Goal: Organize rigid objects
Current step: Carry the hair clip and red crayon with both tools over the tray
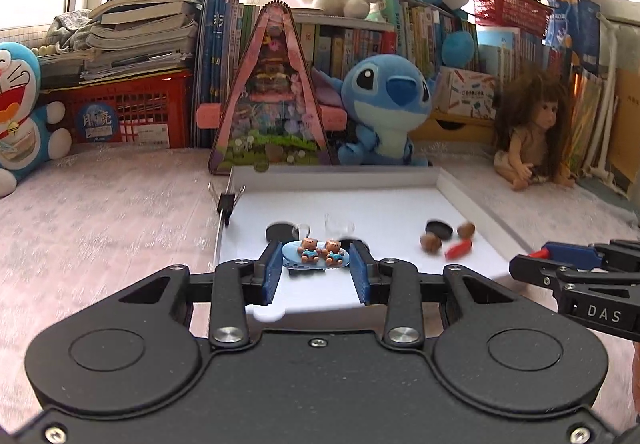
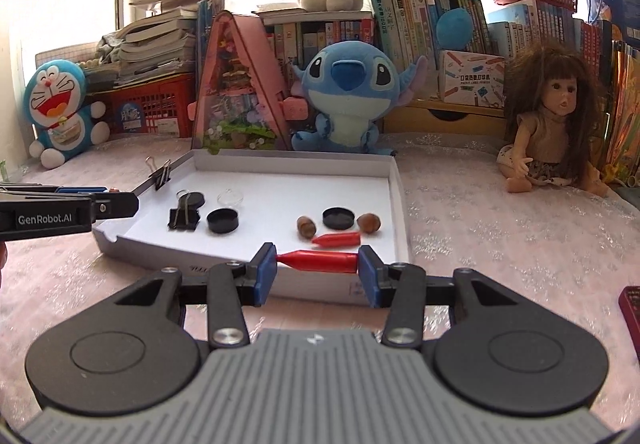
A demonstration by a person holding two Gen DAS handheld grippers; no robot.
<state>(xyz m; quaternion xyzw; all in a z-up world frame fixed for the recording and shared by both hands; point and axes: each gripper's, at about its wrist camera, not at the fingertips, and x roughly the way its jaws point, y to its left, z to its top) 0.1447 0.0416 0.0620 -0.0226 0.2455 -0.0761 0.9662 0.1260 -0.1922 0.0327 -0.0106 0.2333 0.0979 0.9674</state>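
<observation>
Both grippers hold a small thing each, lifted in front of the white tray.

The left gripper (image 1: 316,264) is clamped on a blue clip (image 1: 315,259) topped with two little bears, pads on either end; the right gripper (image 2: 318,264) is clamped end to end on a red crayon (image 2: 318,261). Beyond them the tray (image 2: 394,180) sits on a pink cloth (image 2: 500,236). Inside lie a second crayon (image 2: 336,240), two nuts (image 2: 306,226), black caps (image 2: 223,221), a binder clip (image 2: 183,218) and what may be a clear glass dish (image 2: 231,198), too faint to be sure. Another binder clip (image 2: 160,174) grips the tray's left wall. A Stitch toy (image 2: 346,100) and a doll (image 2: 554,124) sit behind.
</observation>
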